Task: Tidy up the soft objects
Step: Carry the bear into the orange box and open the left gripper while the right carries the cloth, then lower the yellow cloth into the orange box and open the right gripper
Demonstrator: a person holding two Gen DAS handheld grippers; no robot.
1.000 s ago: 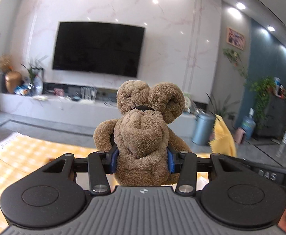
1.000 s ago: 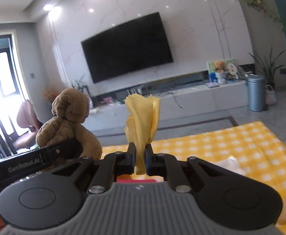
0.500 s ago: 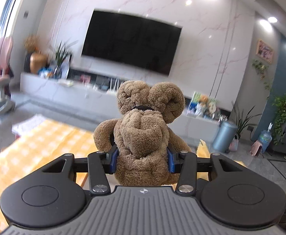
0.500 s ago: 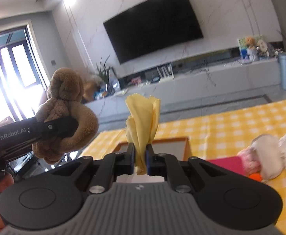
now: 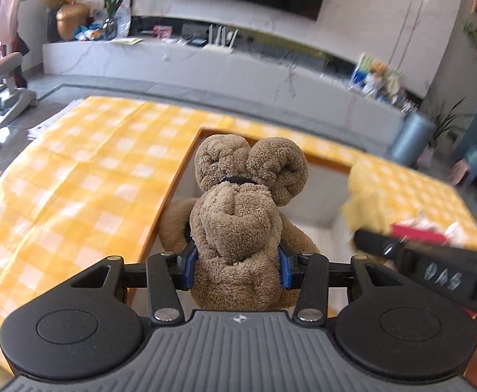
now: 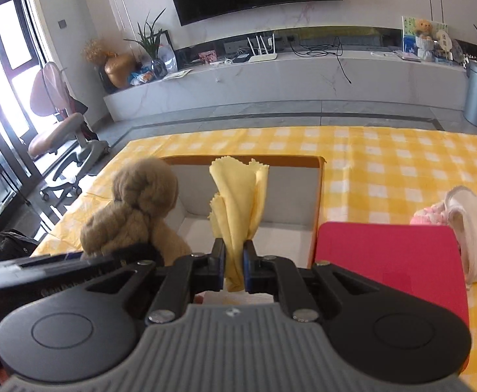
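The fuzzy brown plush bear (image 5: 238,228) is squeezed round its middle by the left gripper (image 5: 236,269), pads sunk into the pile, head poking forward over the orange-rimmed open box (image 5: 179,176) just ahead and below. It looks light and squashy, so I'd say a waist hold suits it; the limbs would only flop. Beside it, the right gripper (image 6: 234,269) is pinched nearly closed on a thin yellow cloth (image 6: 238,202), bunched and standing up limp beyond the tips. Right of that gripper lie a red flat pad (image 6: 388,254) and a white soft bundle (image 6: 467,225) on the yellow checked tabletop (image 6: 385,163).
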